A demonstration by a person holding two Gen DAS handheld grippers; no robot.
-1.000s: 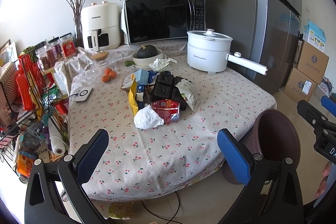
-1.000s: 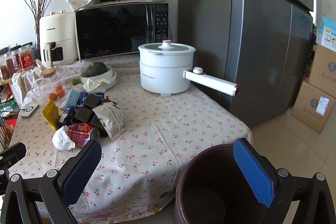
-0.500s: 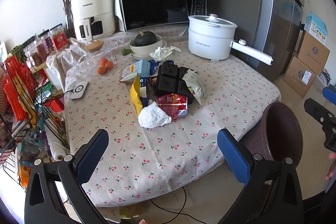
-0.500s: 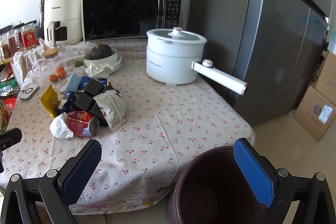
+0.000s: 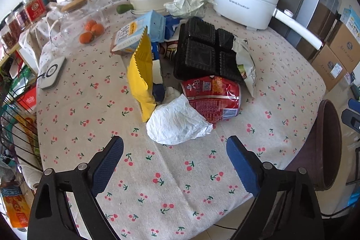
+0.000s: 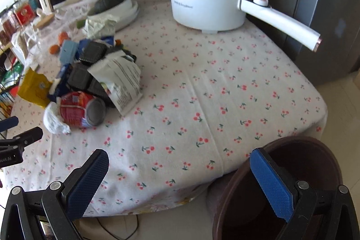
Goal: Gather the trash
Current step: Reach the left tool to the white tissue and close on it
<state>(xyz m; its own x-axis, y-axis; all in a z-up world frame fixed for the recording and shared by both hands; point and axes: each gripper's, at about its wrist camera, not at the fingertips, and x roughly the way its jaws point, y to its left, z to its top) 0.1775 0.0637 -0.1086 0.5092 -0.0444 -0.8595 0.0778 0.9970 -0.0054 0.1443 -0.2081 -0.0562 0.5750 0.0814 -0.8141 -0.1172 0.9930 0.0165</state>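
Left wrist view puts your left gripper, jaws wide and empty, just short of the crumpled tissue; close carelessly and you could pinch the tablecloth or roll the red can, while your right gripper hangs wide over the bin

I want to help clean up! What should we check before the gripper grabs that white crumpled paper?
1. Left gripper open wide enough: ok.
2. Crumpled white paper lined up ahead between its fingers: ok.
3. Gripper already around the paper: not ok, it sits short of it.
4. Paper free to lift: cannot tell; it touches the red can and yellow bag.
5. Brown bin open and beside the table: ok.
6. Right gripper open, holding nothing: ok.
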